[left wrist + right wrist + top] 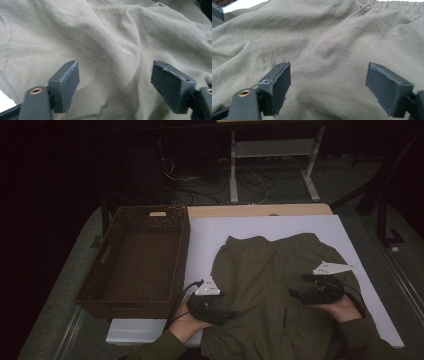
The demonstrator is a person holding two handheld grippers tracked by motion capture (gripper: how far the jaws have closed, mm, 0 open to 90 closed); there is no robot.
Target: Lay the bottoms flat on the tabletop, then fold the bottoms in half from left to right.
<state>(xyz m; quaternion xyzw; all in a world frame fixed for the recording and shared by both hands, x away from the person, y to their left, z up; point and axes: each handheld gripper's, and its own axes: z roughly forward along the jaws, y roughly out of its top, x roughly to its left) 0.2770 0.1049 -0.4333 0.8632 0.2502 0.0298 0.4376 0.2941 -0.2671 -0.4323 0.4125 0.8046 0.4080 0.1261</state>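
Grippers, two point(231, 314) point(296, 292), jaws wide, over one olive garment point(265, 270); one basket point(131, 265) beside.

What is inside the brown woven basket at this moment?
The woven basket shows only its bare brown bottom; nothing lies in it. The strip just behind its near wall is hidden by that wall. The olive garment lies apart, on the white board beside it.
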